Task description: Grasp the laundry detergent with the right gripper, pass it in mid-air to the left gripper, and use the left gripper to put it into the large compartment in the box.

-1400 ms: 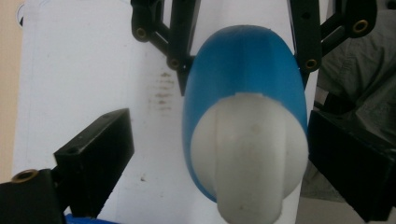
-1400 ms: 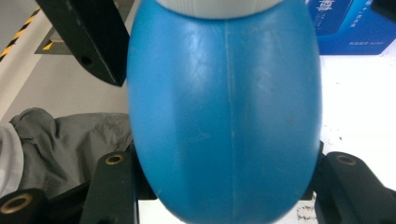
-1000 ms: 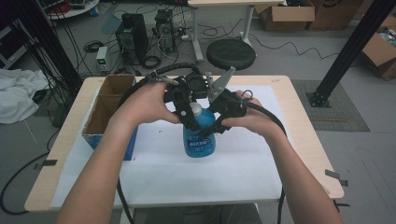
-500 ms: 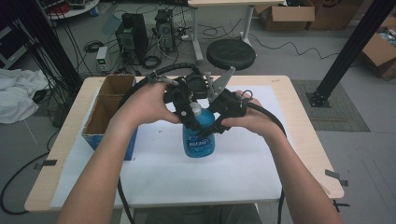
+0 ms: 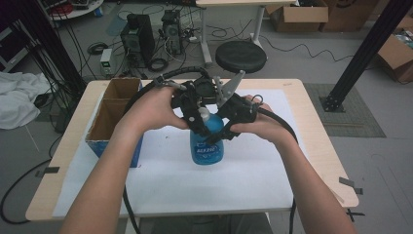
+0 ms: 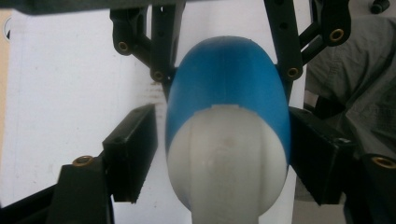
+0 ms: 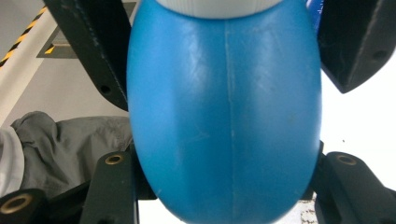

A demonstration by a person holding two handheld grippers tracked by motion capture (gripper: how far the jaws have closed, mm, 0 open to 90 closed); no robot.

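Bottle (image 5: pixel 208 144): upright on the surface (image 5: pixel 253 170), long axis vertical
Left gripper (image 5: pixel 192 111): at its neck; jaws apart, not clamped
Right gripper (image 5: pixel 225 117): opposite side; grip cannot be told

Open cardboard box (image 5: pixel 111 113) at table's (image 5: pixel 316 127) left edge; black stool (image 5: pixel 240 55) beyond; white sheet (image 5: pixel 214 181) covering tabletop.
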